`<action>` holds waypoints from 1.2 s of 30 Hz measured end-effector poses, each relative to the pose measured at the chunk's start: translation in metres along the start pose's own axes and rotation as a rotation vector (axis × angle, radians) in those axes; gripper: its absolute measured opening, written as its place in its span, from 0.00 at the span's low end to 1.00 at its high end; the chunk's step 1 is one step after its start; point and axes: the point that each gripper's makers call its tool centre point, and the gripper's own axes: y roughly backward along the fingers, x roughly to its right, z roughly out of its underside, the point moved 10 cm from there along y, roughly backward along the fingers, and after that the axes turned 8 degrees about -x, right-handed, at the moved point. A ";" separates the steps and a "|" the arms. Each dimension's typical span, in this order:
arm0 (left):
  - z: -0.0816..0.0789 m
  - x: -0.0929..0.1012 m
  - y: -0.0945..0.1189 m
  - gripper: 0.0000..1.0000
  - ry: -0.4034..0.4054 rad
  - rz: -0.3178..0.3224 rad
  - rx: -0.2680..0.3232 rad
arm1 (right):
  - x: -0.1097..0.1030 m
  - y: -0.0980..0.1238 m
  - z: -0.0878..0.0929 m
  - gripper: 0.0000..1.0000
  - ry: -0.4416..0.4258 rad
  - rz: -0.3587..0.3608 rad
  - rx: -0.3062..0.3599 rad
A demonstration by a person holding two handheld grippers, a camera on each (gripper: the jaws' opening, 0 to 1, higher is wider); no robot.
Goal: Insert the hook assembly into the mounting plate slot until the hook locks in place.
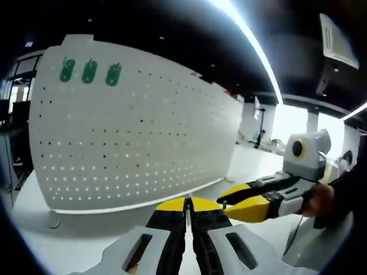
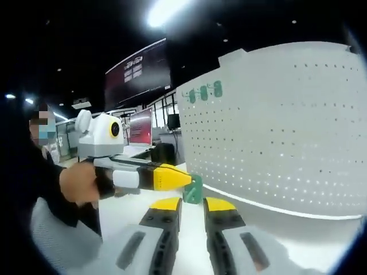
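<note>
Step in hand: carry the green hook (image 2: 193, 189) to the perforated mounting plate (image 1: 137, 126) and seat it in a slot.

- Hook location: pinched at the tip of the left gripper (image 2: 192, 184), at 12 o'clock just above the right gripper (image 2: 192, 207) in the right gripper view. In the left gripper view the left gripper (image 1: 187, 211) appears pressed nearly together on a thin edge at centre bottom.
- Right gripper fingers: spread, nothing between them in the right gripper view. In the left gripper view, the same gripper enters at 4 o'clock (image 1: 226, 201), just beside the left fingertips.
- Reference: three green hooks (image 1: 89, 71) already on the plate at 10 o'clock in the left gripper view. Judged best to match their upright alignment.

Doing it well:
- Square the hook back to the plate face before contact; avoid a tilted approach, likely to jam in the holes.
- Press straight in, then down, until locked; release only afterwards.
- Use the right gripper to steady, if needed, not to crowd the tip.

Edges and room:
- Plate stands upright on the white bench (image 1: 34, 217); lower plate edge runs from 8 to 3 o'clock.
- Open bench in front of the plate; free approach path.
- Plate top corner at 11 o'clock; stay inboard of it.
- Keep grippers well apart from the mounted hooks.
</note>
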 end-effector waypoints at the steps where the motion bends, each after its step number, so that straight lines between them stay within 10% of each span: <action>1: 0.000 0.001 0.000 0.01 0.002 -0.001 -0.003 | -0.001 -0.001 0.000 0.12 0.027 0.019 -0.006; 19: 0.005 0.024 -0.012 0.01 -0.002 0.029 -0.031 | -0.001 -0.007 0.002 0.02 0.180 0.141 -0.087; 36: 0.007 0.025 -0.016 0.02 -0.022 0.057 -0.031 | 0.005 -0.004 0.004 0.01 0.154 0.145 -0.102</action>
